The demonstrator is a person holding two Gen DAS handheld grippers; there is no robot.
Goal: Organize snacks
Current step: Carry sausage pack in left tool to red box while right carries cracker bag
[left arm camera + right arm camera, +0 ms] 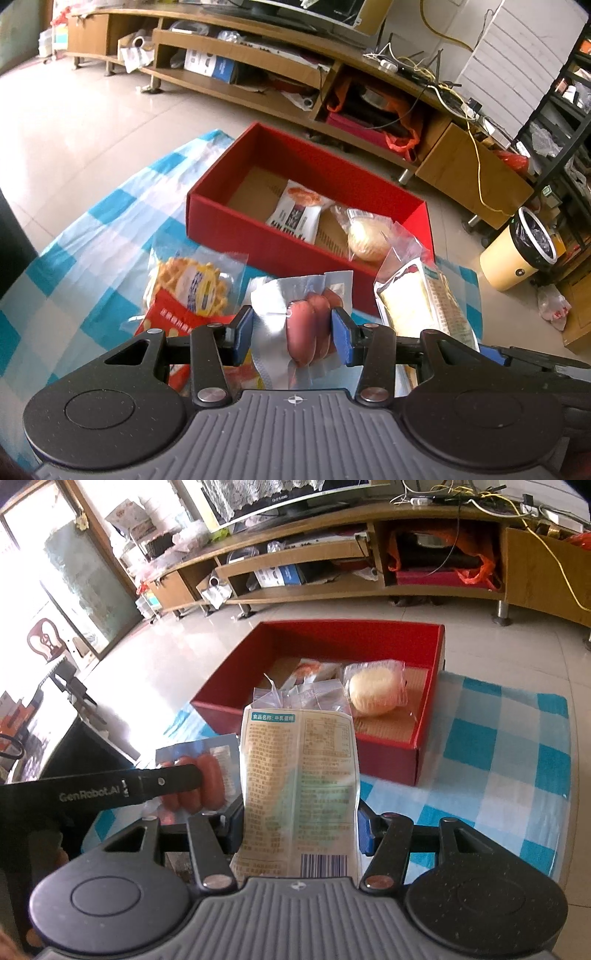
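Observation:
My left gripper [291, 332] is shut on a clear pack of red sausages [310, 328] and holds it above the checked cloth, short of the red box [258, 236]. My right gripper [299, 823] is shut on a cake packet with a printed label [299, 775], held upright just before the red box [388, 757]. The cake packet also shows in the left wrist view [421, 295], right of the sausages. The sausages show in the right wrist view [210, 782], left of the cake. The box holds a white bread packet [295, 218] and a round bun in clear wrap [367, 240].
A waffle packet [192, 284] and a red snack packet [166, 317] lie on the blue-and-white checked cloth [92, 258] left of my left gripper. A long wooden TV stand [258, 59] runs behind the box. A yellow bin [517, 254] stands on the floor at right.

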